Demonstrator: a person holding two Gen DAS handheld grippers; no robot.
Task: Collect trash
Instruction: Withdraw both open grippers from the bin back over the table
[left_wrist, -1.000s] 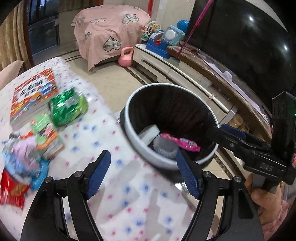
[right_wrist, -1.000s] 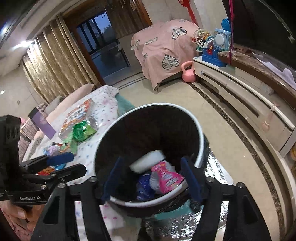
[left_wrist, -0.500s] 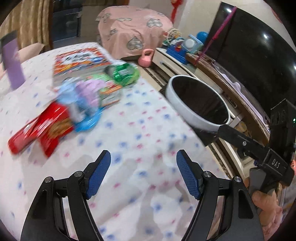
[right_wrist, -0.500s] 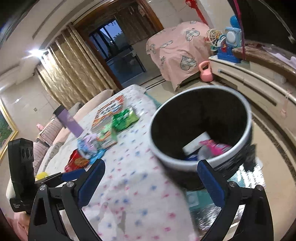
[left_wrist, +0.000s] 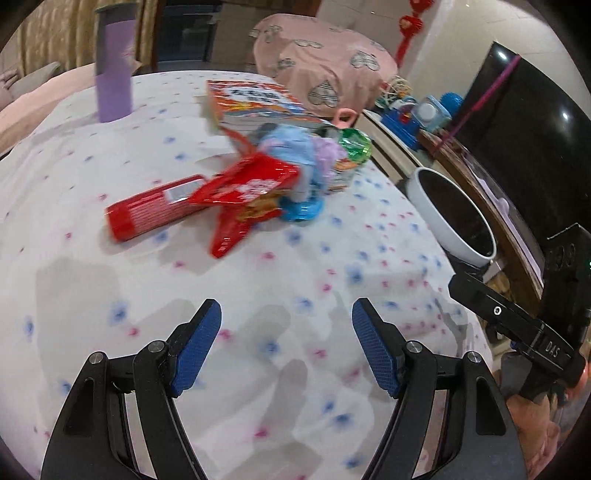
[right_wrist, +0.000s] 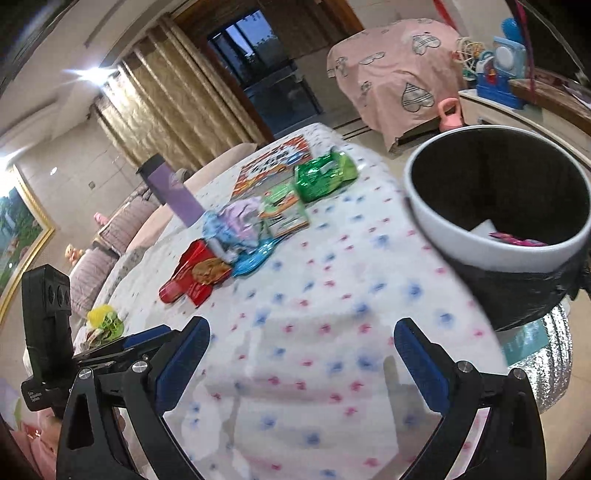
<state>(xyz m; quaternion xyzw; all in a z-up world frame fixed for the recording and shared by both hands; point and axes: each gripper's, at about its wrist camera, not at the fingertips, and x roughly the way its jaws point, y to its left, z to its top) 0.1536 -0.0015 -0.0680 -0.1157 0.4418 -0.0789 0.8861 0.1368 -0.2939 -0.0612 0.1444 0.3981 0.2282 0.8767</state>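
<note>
Left gripper (left_wrist: 286, 343): jaws spread, nothing between the blue pads, hanging over bare tablecloth (left_wrist: 258, 295) near the table's front edge. Right gripper (right_wrist: 301, 354): jaws spread wide, likewise empty, over the same spotted cloth, with the left tool visible at its near left.

Beyond the left gripper, toward the middle of the table, lies the remaining trash in one loose cluster. Nearest is a red snack packet (left_wrist: 243, 195) overlapping a flat red carton (left_wrist: 151, 210) on its left. Just behind it sit a crumpled blue and lilac wrapper (left_wrist: 295, 155) and a bright blue scrap (left_wrist: 303, 210); farther right is a shiny green wrapper (left_wrist: 354, 146). A printed book or box (left_wrist: 255, 103) lies at the far side and a purple tumbler (left_wrist: 112, 66) stands upright at the far left; whether either counts as trash cannot be told.

The waste bin (right_wrist: 491, 254), white-rimmed with a black liner, stands off the table's right edge and already holds a white piece and a pink wrapper.

Step in hand, as judged: both tools empty and directed at the pile, between a drop-off and the next pick. The next move calls for reaching forward to the red snack packet, the nearest piece, and closing on a raised edge, since it lies flat and overlaps its neighbours.
</note>
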